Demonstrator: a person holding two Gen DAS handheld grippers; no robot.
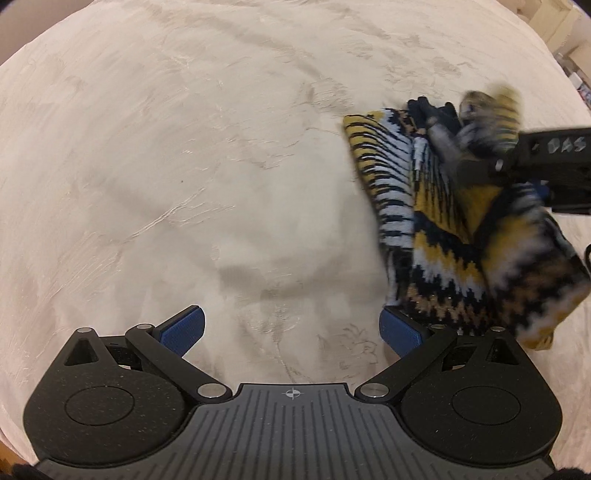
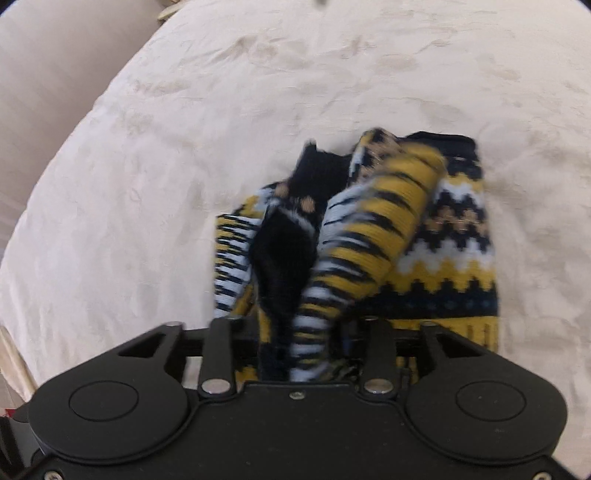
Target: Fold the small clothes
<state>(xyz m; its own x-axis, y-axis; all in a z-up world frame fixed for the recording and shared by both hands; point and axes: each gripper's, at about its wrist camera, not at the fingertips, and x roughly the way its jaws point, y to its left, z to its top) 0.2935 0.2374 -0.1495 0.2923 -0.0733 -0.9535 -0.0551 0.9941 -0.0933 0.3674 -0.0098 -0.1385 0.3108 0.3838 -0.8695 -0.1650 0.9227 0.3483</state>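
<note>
A small knitted sweater (image 1: 436, 236) in yellow, navy and white zigzag lies bunched on the pale cream cover (image 1: 184, 166). My left gripper (image 1: 291, 321) is open just left of the sweater's near corner, blue pads wide apart and nothing between them. In the left wrist view my right gripper (image 1: 476, 166) reaches in from the right edge over the sweater. In the right wrist view a striped sleeve (image 2: 369, 236) runs up over the sweater body (image 2: 454, 251) and passes between the jaws of the right gripper (image 2: 299, 332). The cloth is blurred and hides the pads.
The cream cover (image 2: 147, 184) spreads wide to the left and far side of the sweater. Its edge curves down at the left of the right wrist view, beside a plain beige surface (image 2: 44, 92). Cardboard boxes (image 1: 565, 33) stand beyond the far right corner.
</note>
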